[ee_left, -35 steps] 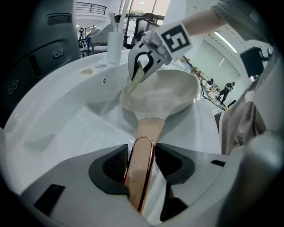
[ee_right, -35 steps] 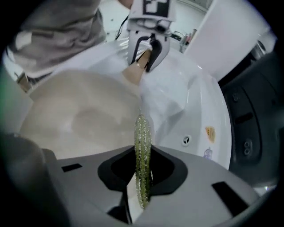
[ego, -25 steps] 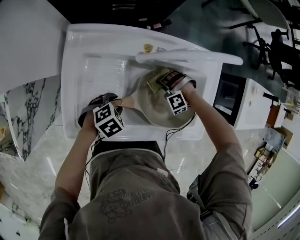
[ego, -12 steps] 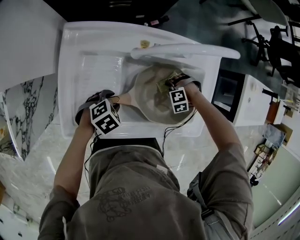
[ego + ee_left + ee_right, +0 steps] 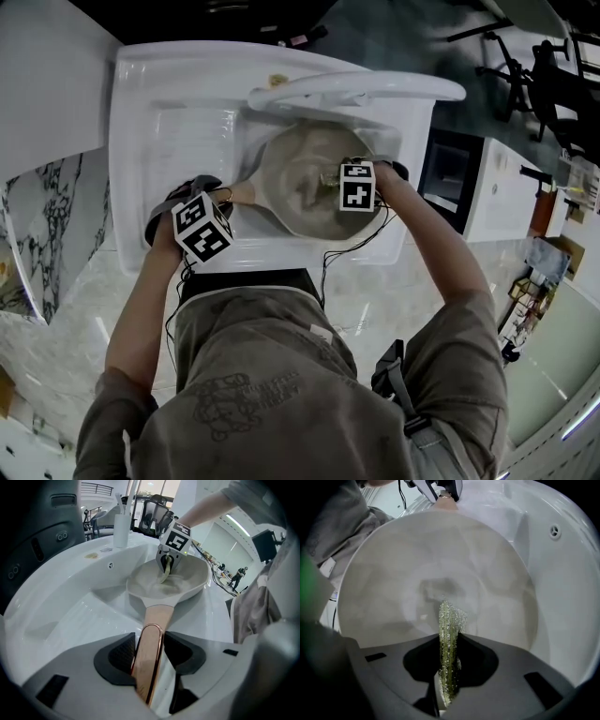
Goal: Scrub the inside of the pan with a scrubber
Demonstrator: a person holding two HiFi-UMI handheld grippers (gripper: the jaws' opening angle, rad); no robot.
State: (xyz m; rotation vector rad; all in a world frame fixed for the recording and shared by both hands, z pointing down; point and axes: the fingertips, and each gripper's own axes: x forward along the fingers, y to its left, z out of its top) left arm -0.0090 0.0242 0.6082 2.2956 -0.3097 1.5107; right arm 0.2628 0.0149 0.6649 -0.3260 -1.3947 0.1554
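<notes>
The pan (image 5: 197, 573) sits in the sink (image 5: 70, 606), straight ahead of the left gripper (image 5: 151, 645), whose jaws pinch its handle (image 5: 157, 616): the copper-coloured strip runs out between the two dark pads, which press on it from either side, and widens into the pale bowl just beyond the tips. Farther along that same line, over the bowl, the right gripper (image 5: 449, 641) points steeply down into the pan with its marker cube on top. Its jaws are pressed on the scrubber (image 5: 447, 618), a thin green, glittery pad held edge-on. The scrubber sticks out past the tips and reaches the pan's floor near the middle, directly under the gripper, where the grey surface looks smeared and wet. The pan's rim curves around this gripper on all sides, the handle end on its far side. Beyond the right gripper a white faucet (image 5: 356, 89) arches across the back of the sink
</notes>
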